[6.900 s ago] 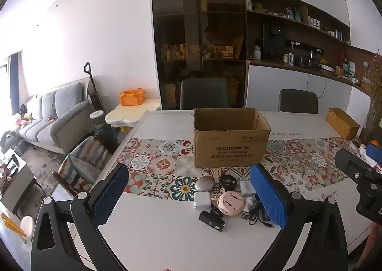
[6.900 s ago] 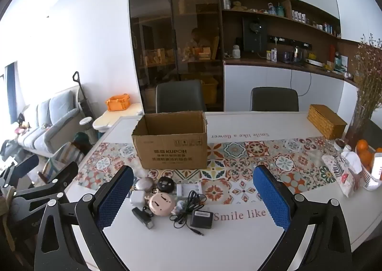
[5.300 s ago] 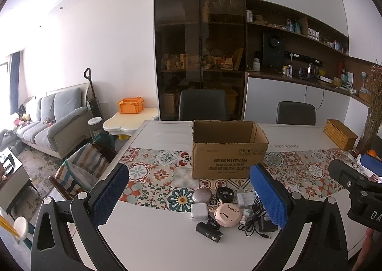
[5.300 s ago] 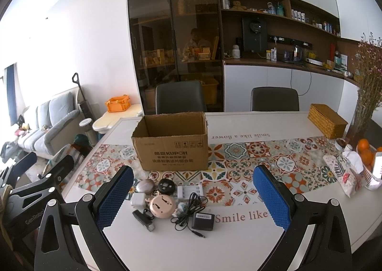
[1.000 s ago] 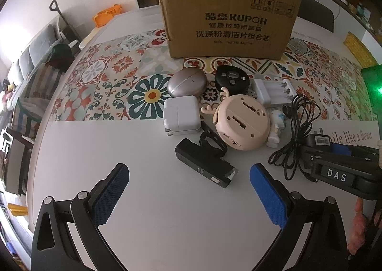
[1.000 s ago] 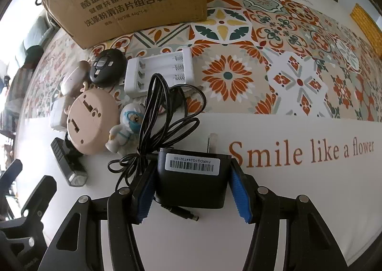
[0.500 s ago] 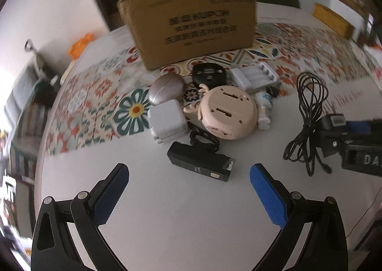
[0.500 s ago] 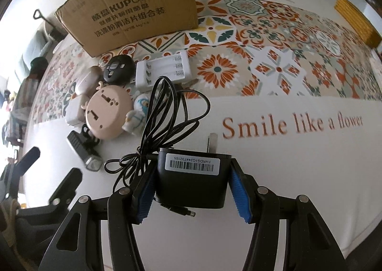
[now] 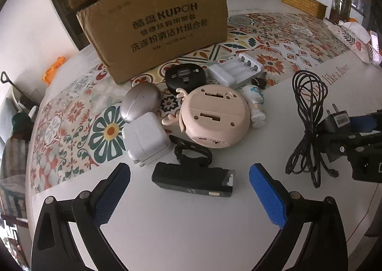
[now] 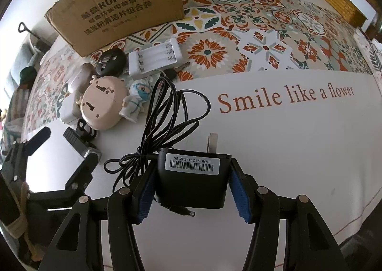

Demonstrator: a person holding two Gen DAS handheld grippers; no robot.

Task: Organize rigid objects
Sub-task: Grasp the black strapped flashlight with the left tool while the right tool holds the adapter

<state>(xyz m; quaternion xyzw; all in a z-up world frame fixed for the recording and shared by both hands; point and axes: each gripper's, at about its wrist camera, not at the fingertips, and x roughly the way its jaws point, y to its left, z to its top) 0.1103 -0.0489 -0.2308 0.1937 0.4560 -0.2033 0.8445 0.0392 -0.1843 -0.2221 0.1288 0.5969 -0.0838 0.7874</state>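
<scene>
My right gripper (image 10: 193,187) is shut on a black power adapter (image 10: 191,182) with a barcode label, lifted off the table; its coiled black cable (image 10: 167,118) hangs from it. The adapter also shows in the left wrist view (image 9: 339,122). My left gripper (image 9: 188,189) is open and empty, with a black rectangular device (image 9: 193,182) lying on the table between its fingers. Behind it lie a white cube charger (image 9: 145,142), a pink round gadget (image 9: 212,118), a silver oval case (image 9: 139,103), a black round case (image 9: 185,77), a white battery charger (image 9: 236,70) and a small figurine (image 9: 255,103).
An open cardboard box (image 9: 157,29) stands behind the cluster on the patterned runner (image 9: 286,39). A wicker box (image 9: 300,5) sits at the far right. The white tablecloth (image 10: 286,139) carries the words "Smile like a flower".
My right gripper has lifted the adapter and pulled it back from the cluster, cable trailing. My left gripper has moved lower and closer over the black rectangular device.
</scene>
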